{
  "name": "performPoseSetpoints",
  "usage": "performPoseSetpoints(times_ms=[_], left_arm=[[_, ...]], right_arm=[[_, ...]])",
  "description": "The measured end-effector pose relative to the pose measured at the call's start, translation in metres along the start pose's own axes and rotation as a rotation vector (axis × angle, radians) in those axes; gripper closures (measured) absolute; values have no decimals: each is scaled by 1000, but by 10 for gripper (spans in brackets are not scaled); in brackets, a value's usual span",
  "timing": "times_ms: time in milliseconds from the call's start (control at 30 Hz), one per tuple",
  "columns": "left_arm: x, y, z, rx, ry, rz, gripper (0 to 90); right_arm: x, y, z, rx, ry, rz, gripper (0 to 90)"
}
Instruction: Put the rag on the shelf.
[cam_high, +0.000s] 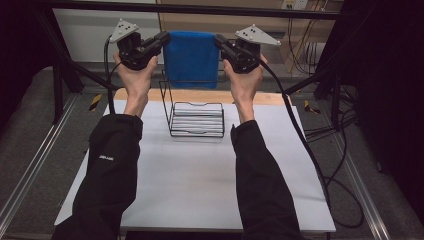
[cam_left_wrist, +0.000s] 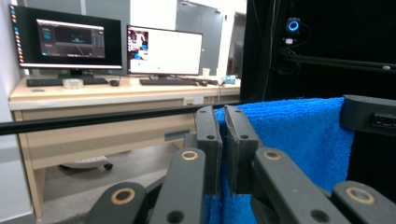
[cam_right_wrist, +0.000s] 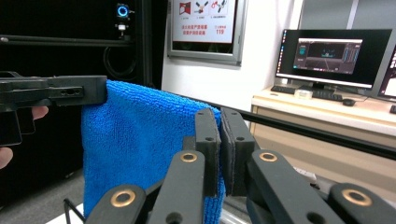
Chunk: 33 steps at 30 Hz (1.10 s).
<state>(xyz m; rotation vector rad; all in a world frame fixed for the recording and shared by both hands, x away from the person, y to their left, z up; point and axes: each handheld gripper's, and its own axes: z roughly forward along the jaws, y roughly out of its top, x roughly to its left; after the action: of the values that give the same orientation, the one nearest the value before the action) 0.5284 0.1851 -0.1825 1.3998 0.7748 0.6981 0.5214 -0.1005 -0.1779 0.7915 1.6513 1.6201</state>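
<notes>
Here we had the blue towel (cam_high: 191, 57) held up in the air, well above the black wire rack (cam_high: 196, 116) on the white table (cam_high: 200, 180), so we judged this the carrying step, with hanging or lowering the cloth onto the rack likely next; that would call for both hands descending level, the cloth kept taut. Our left gripper (cam_left_wrist: 223, 140) pinched one top corner, our right gripper (cam_right_wrist: 219, 140) the other, jaws pressed together on the fabric. Both forearms reached forward, hands raised, grippers angled inward.

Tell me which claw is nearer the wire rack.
Left, narrowly. The left claw holds the towel corner above the rack's upright back; the right claw grips the other corner, just past its right side.
</notes>
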Motion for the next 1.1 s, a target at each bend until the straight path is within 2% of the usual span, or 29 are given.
performPoseSetpoints(times_ms=[567,900,1100], left_arm=[[-7,-27,-13,55,-34,26,852],[-11,-30,-23,62,-55,34,849],[-14,-34,-23,78,-59,36,848]], right_arm=[[3,-26,-13,69,27,31,869],[7,-27,-24,85,50,19,868],[8,-27,-30,102,63,7,868]])
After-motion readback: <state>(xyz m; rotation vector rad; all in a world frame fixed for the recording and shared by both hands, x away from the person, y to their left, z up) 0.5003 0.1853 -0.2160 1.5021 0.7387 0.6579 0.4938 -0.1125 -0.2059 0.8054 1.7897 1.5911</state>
